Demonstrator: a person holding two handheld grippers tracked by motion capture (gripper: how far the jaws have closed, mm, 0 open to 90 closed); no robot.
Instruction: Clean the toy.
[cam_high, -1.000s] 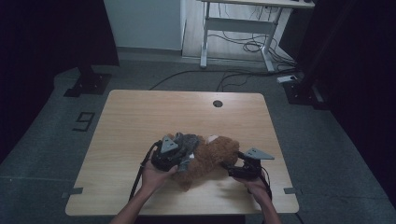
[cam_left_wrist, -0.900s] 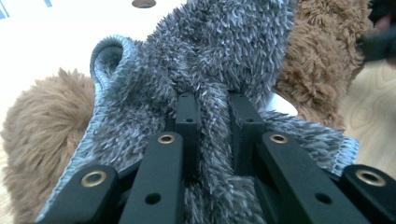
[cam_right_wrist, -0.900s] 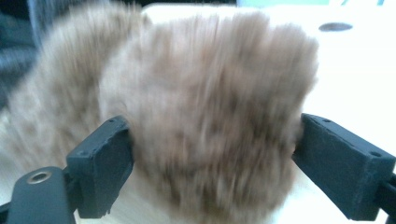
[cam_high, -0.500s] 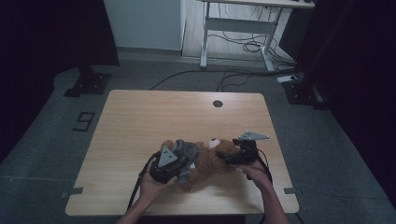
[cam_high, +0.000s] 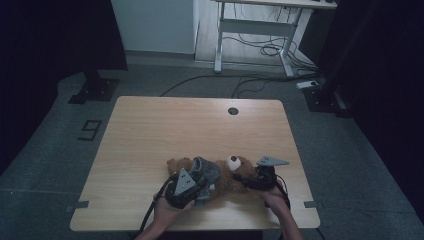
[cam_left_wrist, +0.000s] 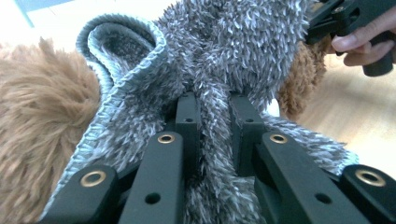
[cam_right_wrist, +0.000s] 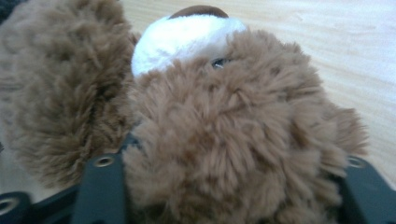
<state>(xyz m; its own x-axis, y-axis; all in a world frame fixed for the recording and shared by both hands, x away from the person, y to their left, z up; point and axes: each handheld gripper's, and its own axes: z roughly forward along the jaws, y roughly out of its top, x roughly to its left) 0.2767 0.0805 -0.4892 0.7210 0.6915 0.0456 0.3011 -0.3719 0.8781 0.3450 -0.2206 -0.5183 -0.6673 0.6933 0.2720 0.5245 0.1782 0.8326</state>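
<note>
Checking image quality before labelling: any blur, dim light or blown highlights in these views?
High view: dim overall, surroundings near black, teddy bear small but sharp. Left gripper view: grey fuzzy garment crisp, table corner blown out. Right gripper view: the bear's fur soft, too close to focus.

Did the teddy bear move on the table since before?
Yes. The teddy bear slid a little toward the table's near edge, away from the round hole.

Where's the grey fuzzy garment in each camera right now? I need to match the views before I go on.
High view: the grey garment lies lower centre, on the teddy bear, with the left gripper on it.
Left gripper view: it fills the centre, a fold pinched between the black jaws.
Right gripper view: I cannot make it out; brown fur fills the picture.
Shared landmark: the bear's white muzzle, also in the high view.
</note>
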